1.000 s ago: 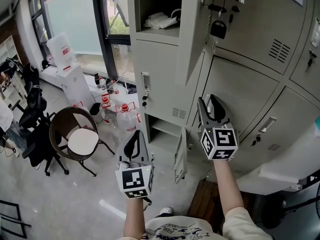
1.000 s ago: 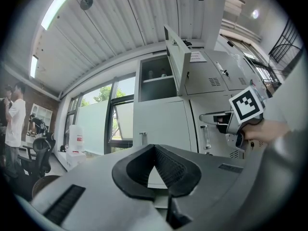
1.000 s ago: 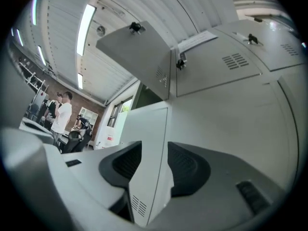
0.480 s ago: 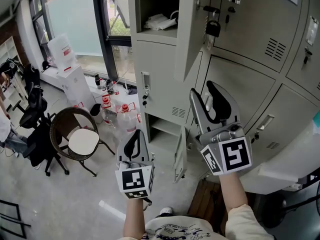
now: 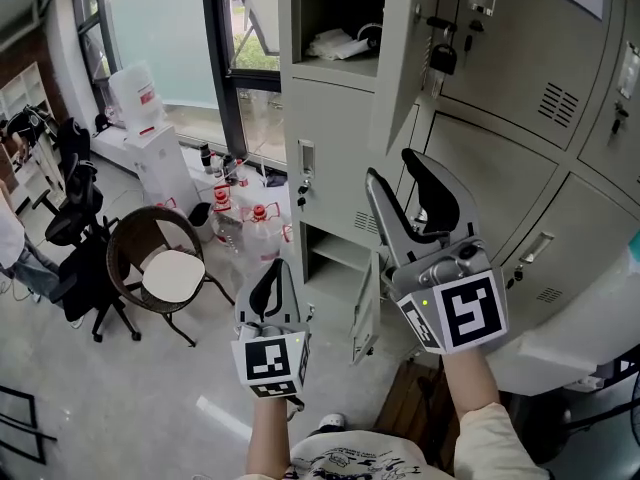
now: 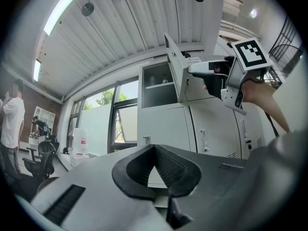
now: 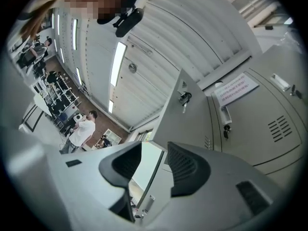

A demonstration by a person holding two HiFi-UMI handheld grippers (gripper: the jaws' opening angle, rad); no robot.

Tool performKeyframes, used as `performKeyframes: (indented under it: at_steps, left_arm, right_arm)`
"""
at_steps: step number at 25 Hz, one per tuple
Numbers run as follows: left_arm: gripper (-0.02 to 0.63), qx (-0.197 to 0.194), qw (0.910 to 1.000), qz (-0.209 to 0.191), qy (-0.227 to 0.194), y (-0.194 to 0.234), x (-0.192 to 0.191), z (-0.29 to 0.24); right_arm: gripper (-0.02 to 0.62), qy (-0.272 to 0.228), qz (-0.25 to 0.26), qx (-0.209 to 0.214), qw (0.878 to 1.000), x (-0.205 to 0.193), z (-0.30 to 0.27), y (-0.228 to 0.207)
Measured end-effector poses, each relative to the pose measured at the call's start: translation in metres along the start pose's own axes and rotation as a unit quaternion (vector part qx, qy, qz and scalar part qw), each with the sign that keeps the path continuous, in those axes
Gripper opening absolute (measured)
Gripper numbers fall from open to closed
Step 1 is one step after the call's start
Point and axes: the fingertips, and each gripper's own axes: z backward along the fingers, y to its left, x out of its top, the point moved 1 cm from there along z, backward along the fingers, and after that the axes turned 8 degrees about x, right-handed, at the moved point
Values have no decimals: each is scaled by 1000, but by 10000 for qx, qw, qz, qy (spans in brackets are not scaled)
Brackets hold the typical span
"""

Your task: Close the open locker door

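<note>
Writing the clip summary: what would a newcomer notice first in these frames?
The upper locker door stands swung wide at top centre, showing white items in its compartment. Below it the right gripper points up toward that door with jaws apart and empty, while the left gripper sits lower with jaws shut. A lower locker door also stands ajar near the floor, between the two grippers.

Left tongs (image 5: 270,271) held low and close to the body, pointing about level, jaws pressed together with nothing between. Right tongs (image 5: 392,168) higher and further out, tilted upward, jaws standing wide apart, empty. Left forearm (image 5: 267,434) and right forearm (image 5: 470,388) both bare, stretched forward side by side, wrists straight behind the marker cubes.
</note>
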Motion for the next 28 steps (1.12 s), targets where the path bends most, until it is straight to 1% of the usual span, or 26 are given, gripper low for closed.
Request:
performKeyframes:
  at_steps: [5,12,13,15,16,25,28]
  left_arm:
    - [3,52,10000,34,-57,7,7,6]
    - [3,67,9999,59,-108,10,8,9]
    - [3,67,9999,61,-113,10,8,10]
    - [3,59,9999,68,-124,11,9,10]
    - [3,54,9999,73,-128,11,9,10]
    - [3,116,9998,100,-108,20,6,10]
    - [3,159,9998,83,-111,26,5,8]
  right_arm:
    - [167,-146,-33,32,9999,12,-7,2]
    - [167,-76,11,-96,9999,15,-13,-2]
    - [155,-59,24,-110,9999,14,-13,-2]
    - [152,-45,30,-134,9999,14,-15,-2]
    - [131,-45,27,-145,9999,14,-16,-3]
    - [130,-51,99,-211,9997,10,-27,1]
    - [141,-62,106,-219,9997,8,-32,2]
